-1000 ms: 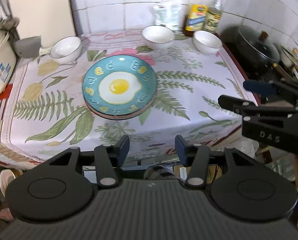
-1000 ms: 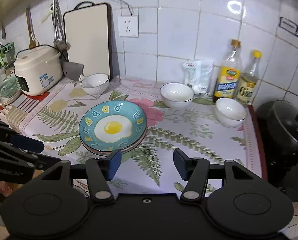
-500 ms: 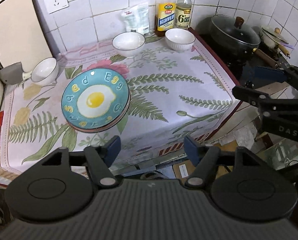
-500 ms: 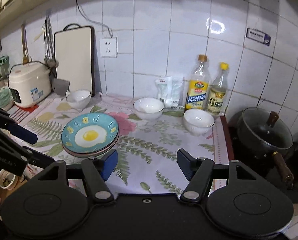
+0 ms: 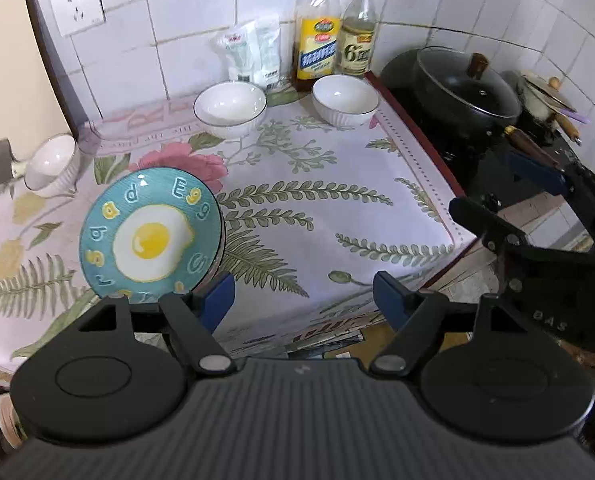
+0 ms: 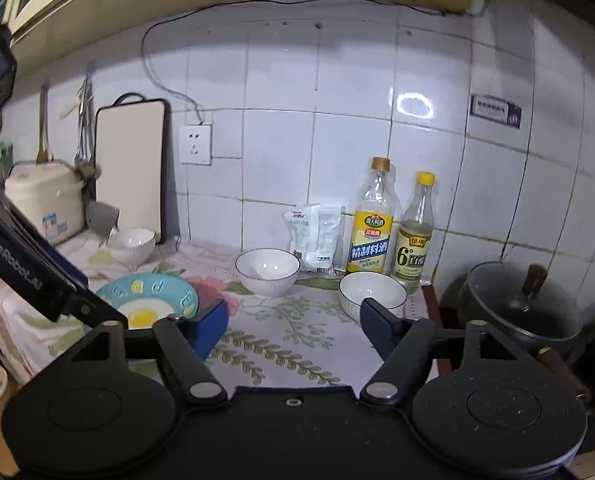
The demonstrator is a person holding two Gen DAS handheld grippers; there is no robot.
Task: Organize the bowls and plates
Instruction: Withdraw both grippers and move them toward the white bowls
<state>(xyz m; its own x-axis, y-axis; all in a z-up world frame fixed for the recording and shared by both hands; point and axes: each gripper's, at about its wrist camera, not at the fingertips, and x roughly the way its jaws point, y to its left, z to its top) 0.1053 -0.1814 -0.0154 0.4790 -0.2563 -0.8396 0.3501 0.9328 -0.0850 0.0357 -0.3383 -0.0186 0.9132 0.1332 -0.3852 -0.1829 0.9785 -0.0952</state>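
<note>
A teal plate with a fried-egg print [image 5: 149, 240] lies on top of another plate on the floral cloth, left of centre; it also shows in the right wrist view [image 6: 149, 296]. Three white bowls stand at the back: one at the left [image 5: 51, 164] [image 6: 131, 244], one in the middle [image 5: 230, 108] [image 6: 267, 272], one at the right [image 5: 345, 100] [image 6: 371, 292]. My left gripper [image 5: 303, 294] is open and empty, off the table's front edge. My right gripper [image 6: 293, 320] is open and empty, in front of the table; it shows at the right in the left wrist view [image 5: 509, 200].
Two bottles [image 5: 315, 30] [image 6: 415, 232] and a white bag [image 5: 253, 50] stand against the tiled wall. A black lidded pot [image 5: 465, 84] sits on the stove to the right. A cutting board [image 6: 131, 168] and rice cooker [image 6: 45, 204] stand at the left.
Both grippers have pulled back and risen from the table. The right wrist view has tilted up toward the wall, the left has swung right. Plates and bowls have not moved.
</note>
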